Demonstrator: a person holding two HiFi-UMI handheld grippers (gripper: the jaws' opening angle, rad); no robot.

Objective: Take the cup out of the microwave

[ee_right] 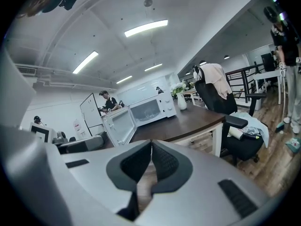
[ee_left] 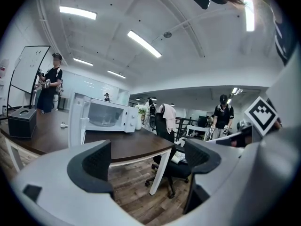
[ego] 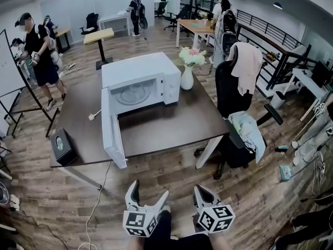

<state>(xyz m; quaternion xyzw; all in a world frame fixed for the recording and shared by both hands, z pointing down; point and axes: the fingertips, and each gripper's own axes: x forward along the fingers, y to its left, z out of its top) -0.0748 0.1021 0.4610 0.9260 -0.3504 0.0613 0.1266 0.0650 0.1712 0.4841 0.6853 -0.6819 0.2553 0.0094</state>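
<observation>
Microwave (ego: 138, 81) door open | left claw (ee_left: 146, 150) spread | right claw (ee_right: 151, 150) pressed together

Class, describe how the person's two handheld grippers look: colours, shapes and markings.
Both the left gripper and right gripper have light grey moulded bodies with two tapering jaws lined with dark textured pads. Each carries a white cube printed with black square markers. No cables show.
</observation>
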